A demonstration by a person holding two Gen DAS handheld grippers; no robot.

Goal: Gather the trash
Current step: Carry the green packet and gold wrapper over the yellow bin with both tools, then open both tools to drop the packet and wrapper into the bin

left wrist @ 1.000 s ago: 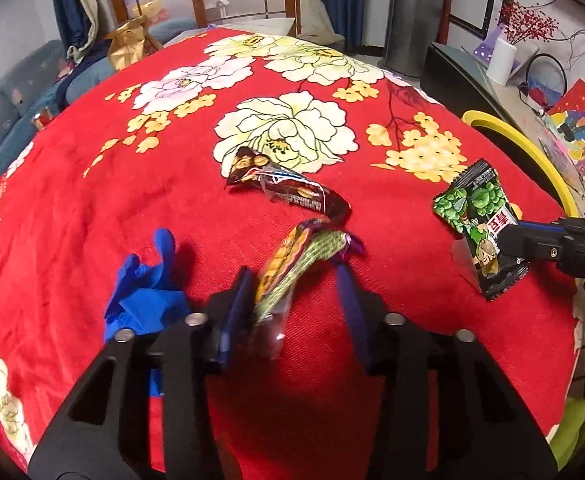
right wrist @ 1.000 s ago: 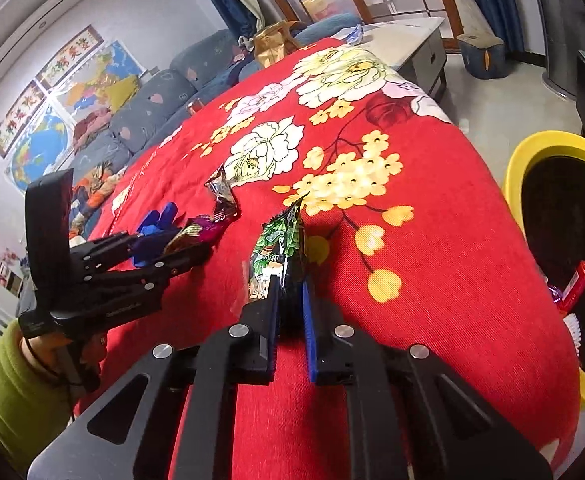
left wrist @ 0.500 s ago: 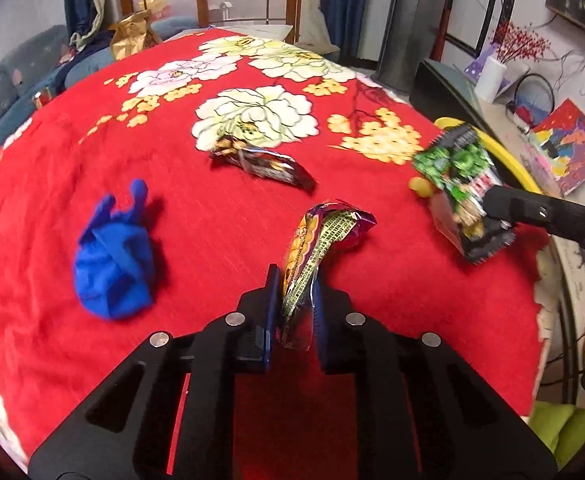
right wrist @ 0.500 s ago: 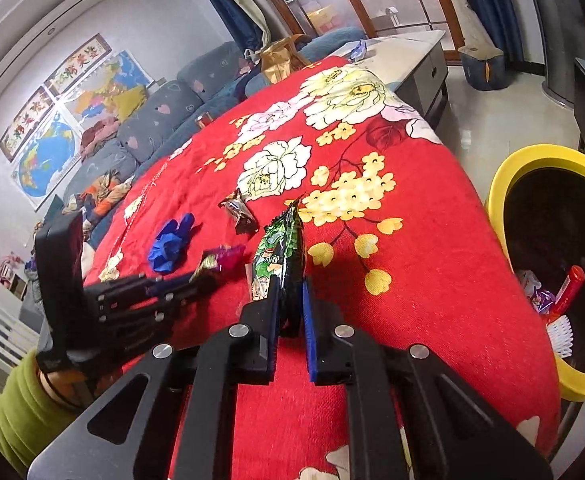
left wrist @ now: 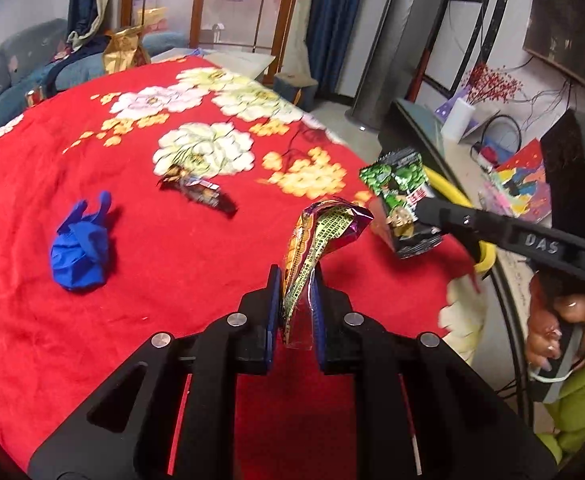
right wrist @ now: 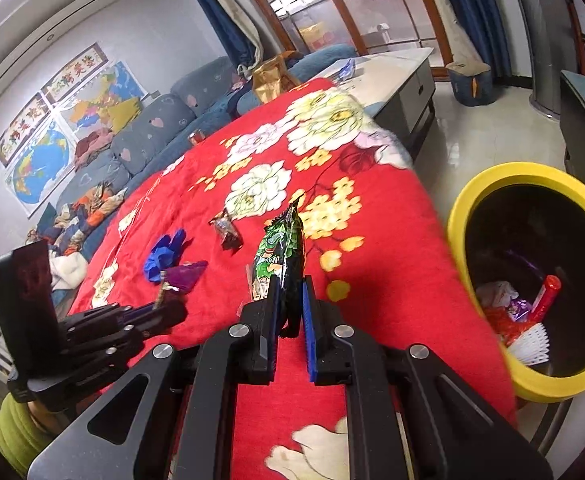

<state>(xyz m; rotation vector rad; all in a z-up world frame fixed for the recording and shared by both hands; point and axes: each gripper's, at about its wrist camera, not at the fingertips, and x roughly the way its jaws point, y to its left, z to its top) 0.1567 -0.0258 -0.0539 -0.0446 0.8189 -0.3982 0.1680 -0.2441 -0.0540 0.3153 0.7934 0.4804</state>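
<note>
While both hands are full, this is how it looks from beside the table.

Left gripper point(left wrist: 295, 304): jaws clamped on the lower end of a yellow and purple wrapper point(left wrist: 318, 236), which is held up above the red cloth point(left wrist: 172, 264).
Right gripper point(right wrist: 290, 312): jaws pinched on the bottom of a green snack bag point(right wrist: 280, 256), raised near the yellow bin point(right wrist: 488, 188).
Left on the cloth: a dark wrapper point(left wrist: 196, 190) and a crumpled blue glove point(left wrist: 80, 240), well apart.
Handling: I judge all of it light, thin and floppy; foil may slip, so pinch a flat end or fold.
Hard to see: the bin's far side is cut off, and its contents are a jumble.
</note>
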